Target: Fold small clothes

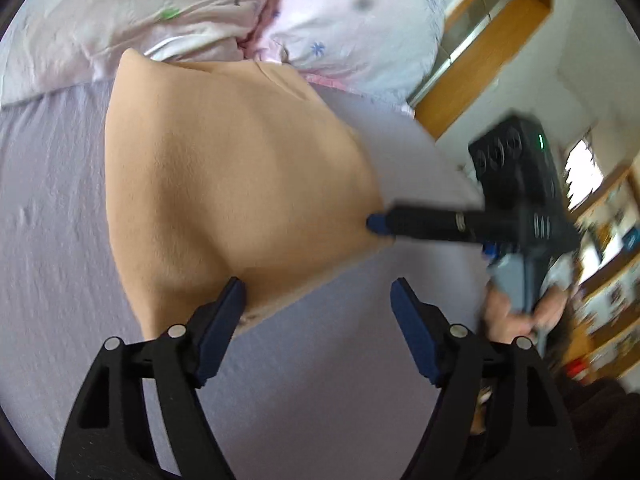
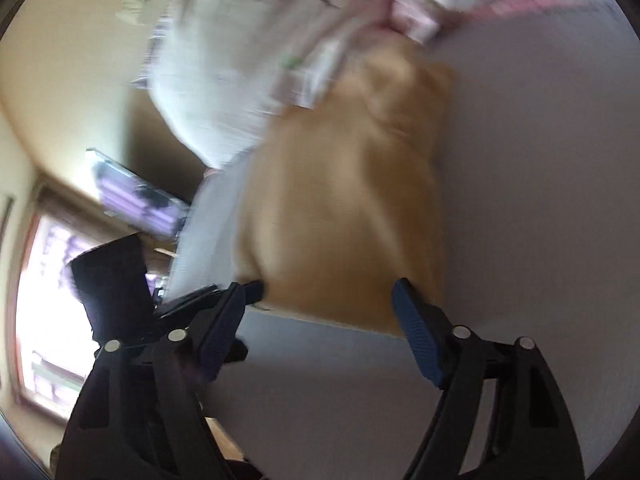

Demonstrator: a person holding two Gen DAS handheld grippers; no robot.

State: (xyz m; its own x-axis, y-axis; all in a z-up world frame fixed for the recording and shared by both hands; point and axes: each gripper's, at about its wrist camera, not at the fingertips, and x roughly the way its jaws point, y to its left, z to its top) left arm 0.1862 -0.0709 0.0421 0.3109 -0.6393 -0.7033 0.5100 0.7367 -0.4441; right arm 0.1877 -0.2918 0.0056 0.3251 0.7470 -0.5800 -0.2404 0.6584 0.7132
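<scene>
A tan fleece garment (image 1: 240,184) lies spread on the lilac bed sheet (image 1: 52,240). My left gripper (image 1: 318,292) is open at the garment's near edge, its left finger over the cloth. In the left wrist view my right gripper (image 1: 378,224) reaches in from the right, its blue tip at the garment's right edge. In the blurred right wrist view the garment (image 2: 340,208) lies ahead, and my right gripper (image 2: 326,292) is open at its near hem. The left gripper's tip (image 2: 252,290) shows beside the right gripper's left finger.
A pink-and-white floral duvet (image 1: 224,8) is bunched at the far side of the bed, touching the garment's far end. A wooden headboard or shelf (image 1: 492,40) and cluttered shelves (image 1: 612,240) stand to the right. A window (image 2: 48,312) is at left.
</scene>
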